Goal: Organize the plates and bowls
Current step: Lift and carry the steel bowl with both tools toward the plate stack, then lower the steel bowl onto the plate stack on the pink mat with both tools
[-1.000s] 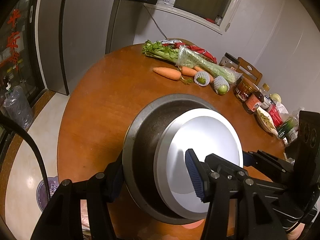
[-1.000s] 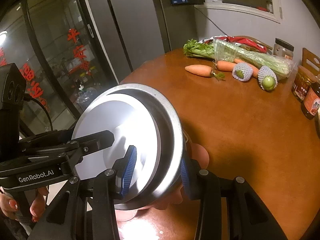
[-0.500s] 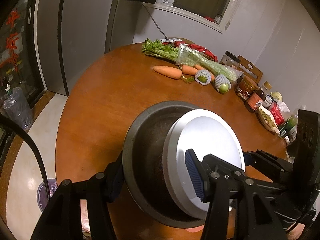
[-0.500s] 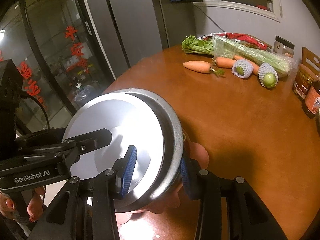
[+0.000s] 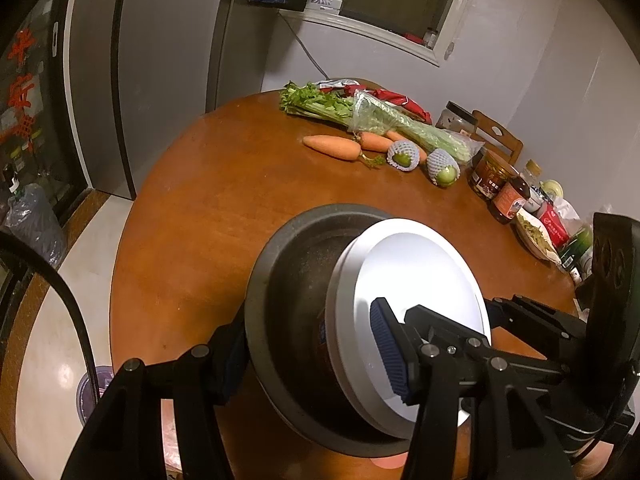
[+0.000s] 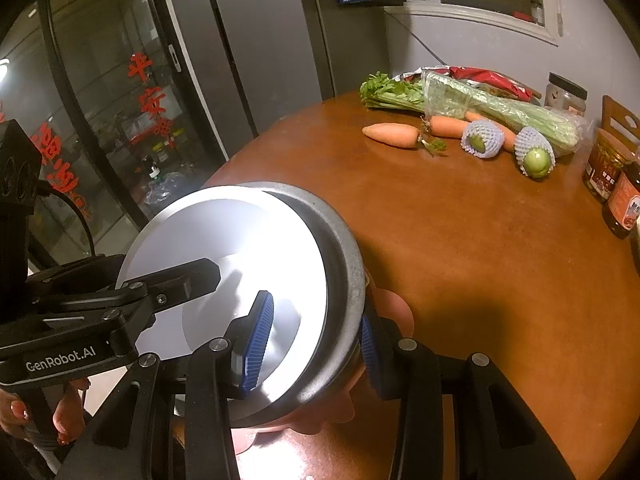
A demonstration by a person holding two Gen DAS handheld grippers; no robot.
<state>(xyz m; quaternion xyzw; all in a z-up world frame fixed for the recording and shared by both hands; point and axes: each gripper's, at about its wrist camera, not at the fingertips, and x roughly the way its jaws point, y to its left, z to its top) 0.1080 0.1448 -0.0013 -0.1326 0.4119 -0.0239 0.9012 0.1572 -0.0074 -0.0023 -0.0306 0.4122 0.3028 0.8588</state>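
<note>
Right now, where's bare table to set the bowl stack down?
Bare wood lies between the held bowls and the carrots, and runs left to the table edge. Crowded: vegetables along the far side, jars and bottles plus packets down the right edge.

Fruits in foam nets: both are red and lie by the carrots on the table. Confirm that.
Not quite: the fruits in foam nets are green, not red, as the right wrist view shows. Both do lie by the carrots on the table.
</note>
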